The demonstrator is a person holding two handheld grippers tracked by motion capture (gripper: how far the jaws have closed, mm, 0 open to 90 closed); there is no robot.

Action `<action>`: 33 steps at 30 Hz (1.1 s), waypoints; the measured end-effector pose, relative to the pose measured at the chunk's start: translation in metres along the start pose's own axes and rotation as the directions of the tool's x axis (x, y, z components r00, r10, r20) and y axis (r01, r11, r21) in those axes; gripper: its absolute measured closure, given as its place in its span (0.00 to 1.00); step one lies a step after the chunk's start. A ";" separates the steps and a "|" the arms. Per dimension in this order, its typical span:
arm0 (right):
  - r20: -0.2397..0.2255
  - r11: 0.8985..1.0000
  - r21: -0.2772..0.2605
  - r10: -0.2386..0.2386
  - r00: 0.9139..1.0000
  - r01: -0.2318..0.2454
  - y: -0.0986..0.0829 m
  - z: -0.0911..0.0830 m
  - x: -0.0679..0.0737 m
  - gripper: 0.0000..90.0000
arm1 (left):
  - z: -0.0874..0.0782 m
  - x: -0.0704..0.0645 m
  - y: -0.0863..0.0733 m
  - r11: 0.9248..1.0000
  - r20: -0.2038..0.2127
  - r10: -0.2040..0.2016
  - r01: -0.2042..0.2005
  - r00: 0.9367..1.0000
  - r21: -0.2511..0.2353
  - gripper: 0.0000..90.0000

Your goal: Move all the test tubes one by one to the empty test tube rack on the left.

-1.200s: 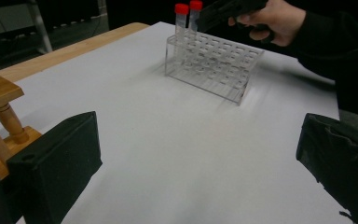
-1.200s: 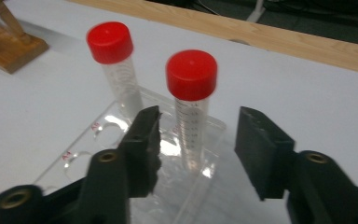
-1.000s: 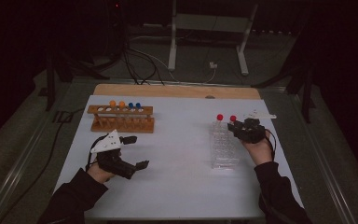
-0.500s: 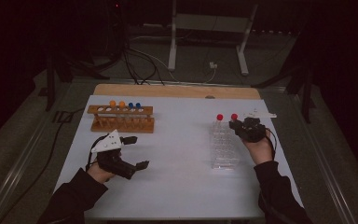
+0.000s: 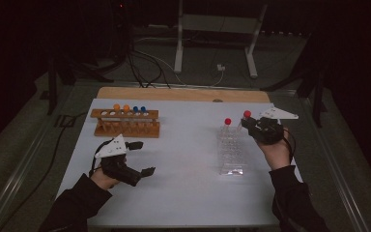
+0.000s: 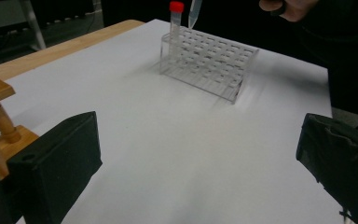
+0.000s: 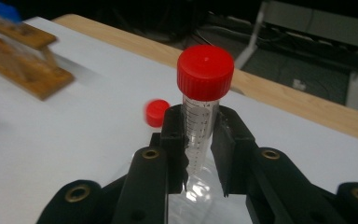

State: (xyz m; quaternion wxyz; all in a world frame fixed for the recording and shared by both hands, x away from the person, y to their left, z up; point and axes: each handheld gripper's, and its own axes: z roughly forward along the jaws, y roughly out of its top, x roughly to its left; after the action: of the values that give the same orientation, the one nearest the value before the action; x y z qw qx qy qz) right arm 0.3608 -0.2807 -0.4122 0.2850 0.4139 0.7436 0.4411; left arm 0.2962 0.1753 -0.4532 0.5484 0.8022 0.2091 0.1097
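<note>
My right gripper (image 5: 249,123) is shut on a clear red-capped tube (image 5: 247,114), held upright over the far right corner of the clear plastic rack (image 5: 232,150). In the right gripper view the jaws (image 7: 199,135) pinch the red-capped tube (image 7: 200,112) just under its cap. Its pointed tip (image 6: 194,11) hangs above the clear rack (image 6: 209,65). A second red-capped tube (image 5: 227,122) stands in the rack's far left corner. My left gripper (image 5: 142,157) rests wide open on the white table, with nothing between its jaws (image 6: 198,163).
A wooden rack (image 5: 125,123) with orange- and blue-capped tubes stands at the back left, close to my left gripper. The white table top (image 5: 188,193) ends in a wooden strip (image 5: 174,94) at the far edge. Cables and a metal stand lie beyond.
My right gripper has lifted its red-capped tube slightly up and to the right, away from the tube standing in the rack. The left gripper has not moved.
</note>
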 end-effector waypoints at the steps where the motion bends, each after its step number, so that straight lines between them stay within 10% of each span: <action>1: -0.007 1.000 -0.006 -0.006 1.000 0.006 0.001 -0.002 0.002 0.83 | 0.000 0.000 0.000 1.000 0.002 0.000 0.000 1.000 -0.001 0.01; 13: -0.155 0.997 -0.028 -0.073 0.985 0.069 0.008 -0.013 0.051 0.83 | 0.001 -0.005 0.009 1.000 0.016 -0.021 0.021 1.000 -0.005 0.01; 33: -0.356 0.978 0.006 -0.194 0.914 0.210 -0.002 -0.004 0.128 0.83 | 0.019 -0.019 0.038 1.000 0.085 0.016 -0.017 0.996 0.015 0.01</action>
State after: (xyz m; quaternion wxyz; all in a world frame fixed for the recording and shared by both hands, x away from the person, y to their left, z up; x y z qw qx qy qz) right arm 0.2941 -0.1717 -0.4195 0.1818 0.2552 0.8307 0.4601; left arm 0.2951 0.1388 -0.4239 0.5495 0.8122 0.1797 0.0782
